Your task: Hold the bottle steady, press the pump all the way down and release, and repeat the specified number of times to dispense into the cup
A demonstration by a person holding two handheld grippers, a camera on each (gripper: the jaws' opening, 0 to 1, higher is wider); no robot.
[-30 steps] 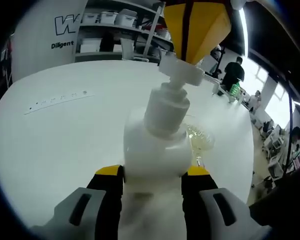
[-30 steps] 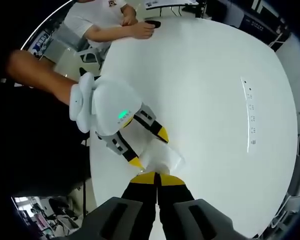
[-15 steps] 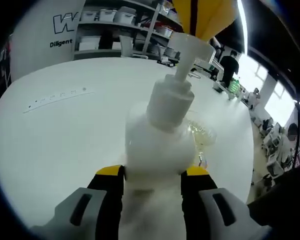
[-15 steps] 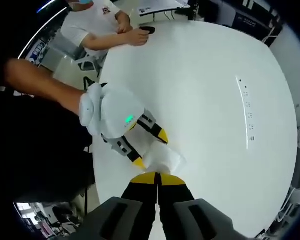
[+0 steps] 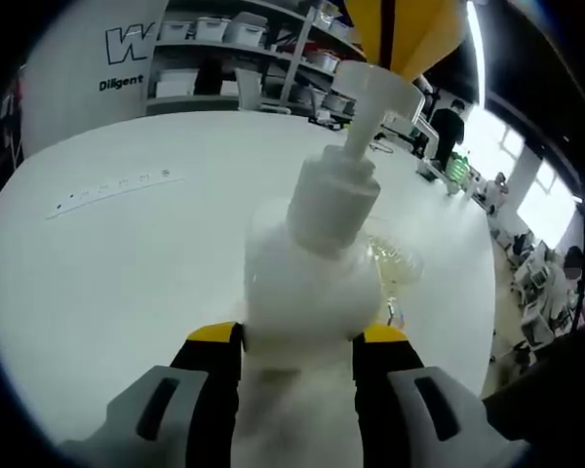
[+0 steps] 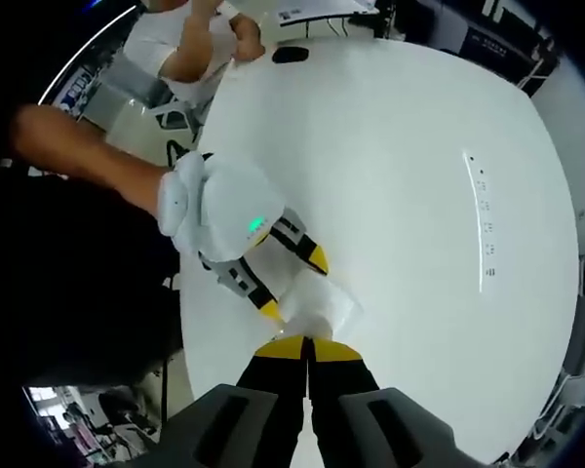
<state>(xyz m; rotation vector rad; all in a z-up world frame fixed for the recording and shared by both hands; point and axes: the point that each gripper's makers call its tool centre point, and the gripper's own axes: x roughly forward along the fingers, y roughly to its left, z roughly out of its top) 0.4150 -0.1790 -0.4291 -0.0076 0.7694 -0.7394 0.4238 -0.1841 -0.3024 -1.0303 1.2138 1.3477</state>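
Ample bare table [image 5: 107, 263] around clamped bottle [image 5: 307, 292].

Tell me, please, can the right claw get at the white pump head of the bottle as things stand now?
Probably yes. The right claw, shut, sits directly on the white pump head with nothing between, while the left claw grips the white plastic bottle.

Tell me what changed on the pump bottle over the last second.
The pump head has risen: a second ago the right tongs held it pressed down to the collar; now its stem is extended, with the shut tongs still on top. The left tongs stay clamped on the bottle, and the cup stays put behind it.
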